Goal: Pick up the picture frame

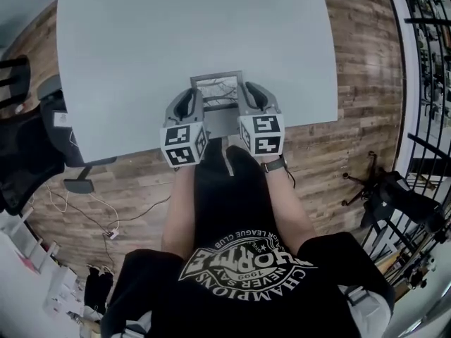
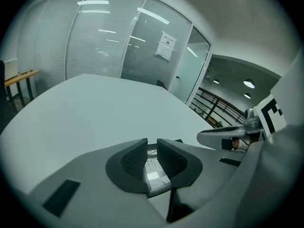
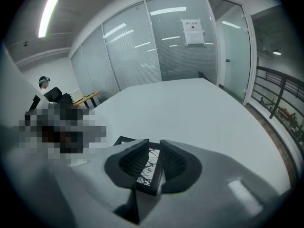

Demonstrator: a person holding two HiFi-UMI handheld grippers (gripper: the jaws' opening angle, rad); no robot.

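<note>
At the near edge of the tabletop [image 1: 176,34] the frame [image 1: 217,89] lay flat, straight ahead of both tools and partly under them. Its far side ran crosswise, from 1 tool to the other, so neither was nearer: the left tool [image 1: 189,98] sat over the frame's left end and the right tool [image 1: 252,97] over its right end. Each tool's own view showed its 2 jaws a little apart, with a strip of the frame visible in the gap, though the pads did not seem to press on it. A grip would likely need each tool to settle onto its own end and close. Grey and smooth, the tabletop stood on a wood floor [image 1: 366,83], with glass walls [image 2: 95,42] beyond and a railing [image 1: 430,83] at the right.
</note>
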